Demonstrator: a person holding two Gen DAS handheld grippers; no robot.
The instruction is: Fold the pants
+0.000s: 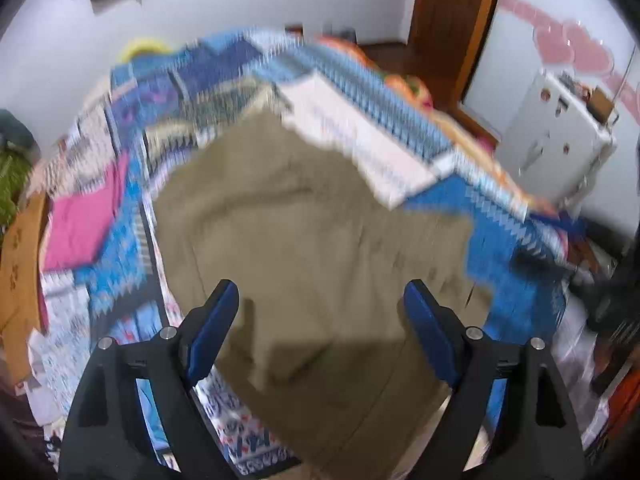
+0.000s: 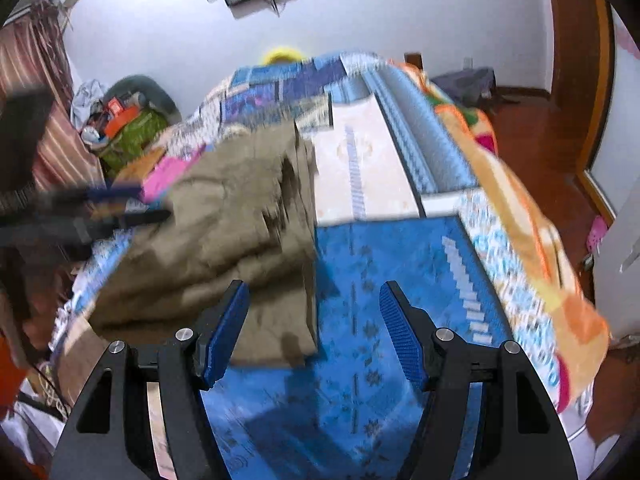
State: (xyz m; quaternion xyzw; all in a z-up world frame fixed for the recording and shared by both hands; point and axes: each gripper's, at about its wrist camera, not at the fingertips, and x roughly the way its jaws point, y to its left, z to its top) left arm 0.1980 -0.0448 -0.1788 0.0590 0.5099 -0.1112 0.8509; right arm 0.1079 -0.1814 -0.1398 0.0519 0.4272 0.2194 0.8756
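Khaki pants (image 1: pixel 304 232) lie folded in a loose stack on a blue patterned bedspread (image 1: pixel 492 216). My left gripper (image 1: pixel 320 300) is open and empty above the near part of the pants. In the right wrist view the pants (image 2: pixel 224 224) lie left of centre, and my right gripper (image 2: pixel 314 300) is open and empty over their near right edge and the bedspread (image 2: pixel 380 264). The left gripper (image 2: pixel 132 210) shows blurred at the left, over the pants. Both views are motion-blurred.
A pink cloth (image 1: pixel 84 220) lies on the bed to the left of the pants. A white cabinet (image 1: pixel 560 140) stands right of the bed, with a wooden door (image 1: pixel 452 12) beyond. Bags and clutter (image 2: pixel 124 120) sit by the far wall. An orange blanket (image 2: pixel 532 232) hangs on the bed's right edge.
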